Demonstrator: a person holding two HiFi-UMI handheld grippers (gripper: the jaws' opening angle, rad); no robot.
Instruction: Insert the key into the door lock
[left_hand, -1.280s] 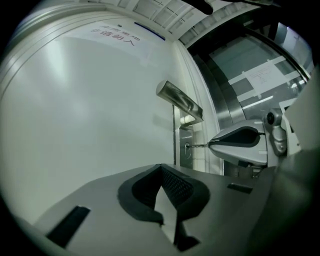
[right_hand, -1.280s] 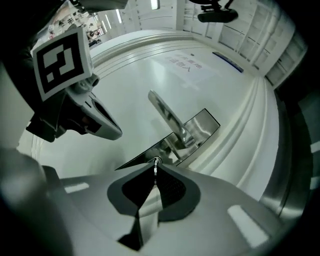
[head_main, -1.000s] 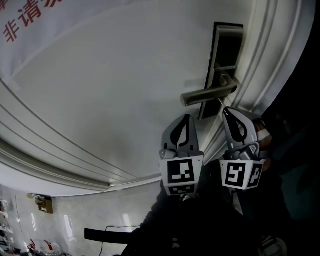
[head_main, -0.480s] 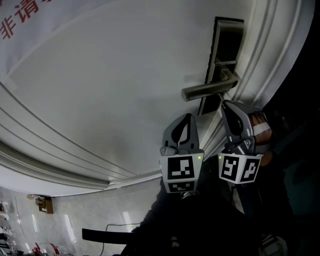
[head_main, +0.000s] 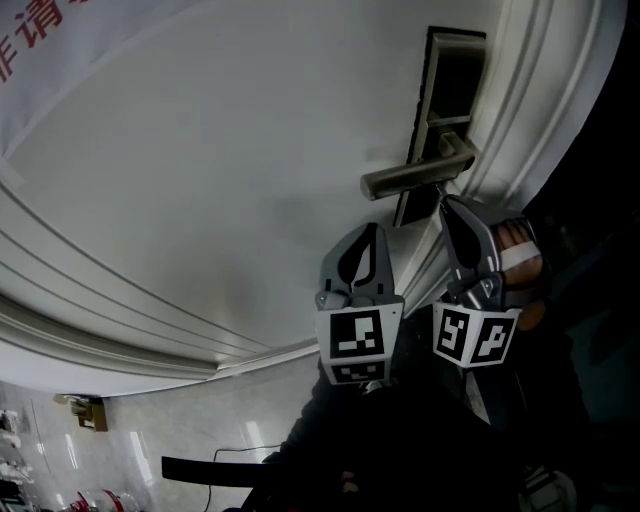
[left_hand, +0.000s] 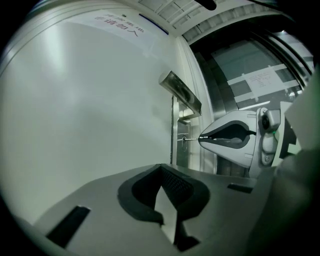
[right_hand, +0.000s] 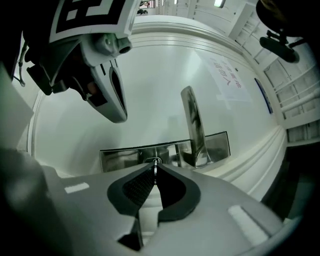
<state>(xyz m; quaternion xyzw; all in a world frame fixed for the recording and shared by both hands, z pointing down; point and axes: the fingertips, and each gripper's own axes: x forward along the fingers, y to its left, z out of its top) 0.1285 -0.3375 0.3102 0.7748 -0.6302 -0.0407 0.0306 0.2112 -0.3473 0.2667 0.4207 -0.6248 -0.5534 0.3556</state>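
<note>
A steel lock plate (head_main: 447, 100) with a lever handle (head_main: 415, 178) sits on the white door (head_main: 220, 170). My right gripper (head_main: 446, 204) is shut on a thin metal key (left_hand: 192, 138) just below the handle. In the left gripper view the key's tip meets the round keyhole (left_hand: 184, 139); how deep it sits cannot be told. In the right gripper view the key (right_hand: 155, 163) stands edge-on between the pads, in front of the lock plate (right_hand: 120, 156). My left gripper (head_main: 371, 232) hangs shut and holds nothing, left of the right gripper and apart from the door.
The moulded door frame (head_main: 545, 110) runs close on the right of the lock. The lever handle (right_hand: 194, 125) juts out beside the key. A paper notice with red characters (head_main: 40, 30) is stuck on the door at the upper left. A tiled floor (head_main: 150, 440) lies below.
My right gripper has crept a little up toward the lock plate with the key. The left gripper has hardly moved.
</note>
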